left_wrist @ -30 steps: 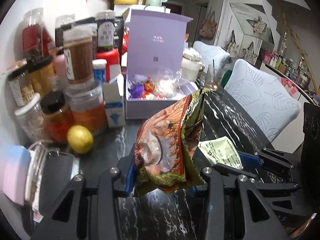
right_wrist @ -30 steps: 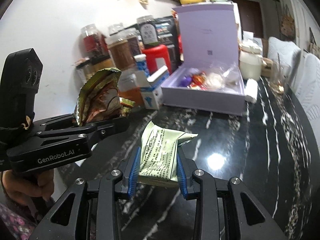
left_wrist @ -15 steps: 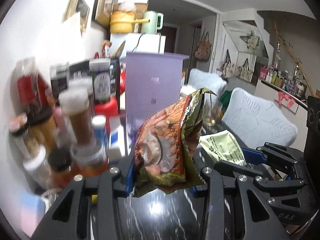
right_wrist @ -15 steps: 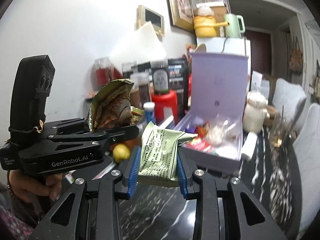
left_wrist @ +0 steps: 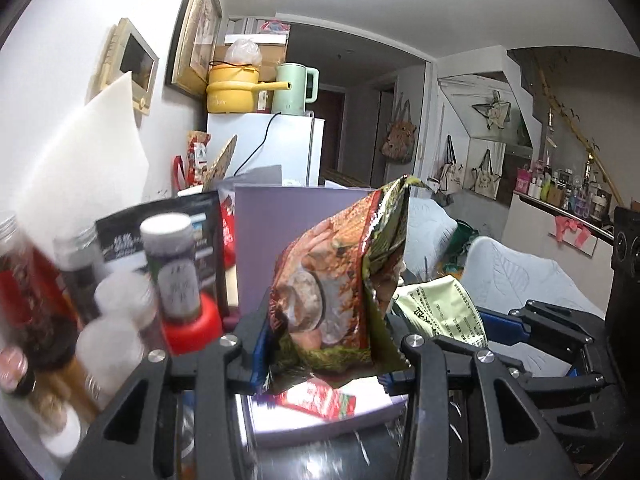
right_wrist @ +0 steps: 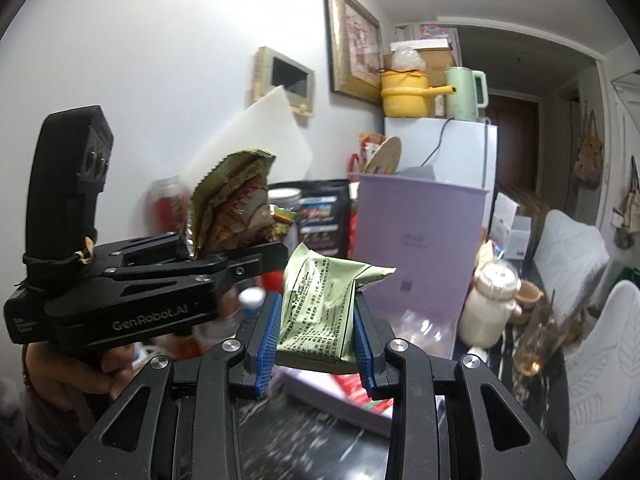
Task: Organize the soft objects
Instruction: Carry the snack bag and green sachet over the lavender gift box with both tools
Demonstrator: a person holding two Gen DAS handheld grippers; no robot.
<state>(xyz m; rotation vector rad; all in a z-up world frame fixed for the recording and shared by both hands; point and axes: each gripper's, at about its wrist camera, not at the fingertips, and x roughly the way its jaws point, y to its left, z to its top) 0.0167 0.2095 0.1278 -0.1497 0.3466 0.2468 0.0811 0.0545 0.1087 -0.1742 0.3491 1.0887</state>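
Now airborne: your left tongs [left_wrist: 328, 356] pinch the orange snack bag [left_wrist: 340, 280], your right tongs [right_wrist: 316, 340] pinch the green packet [right_wrist: 320, 308]; both have risen off the counter [right_wrist: 312, 440], level with the lavender box [right_wrist: 420, 248], ready for stowing

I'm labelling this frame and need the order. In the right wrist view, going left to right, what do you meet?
Left tongs holding the brown snack bag → pale green packet in the right tongs → lilac box lid → cream jar → white chair.
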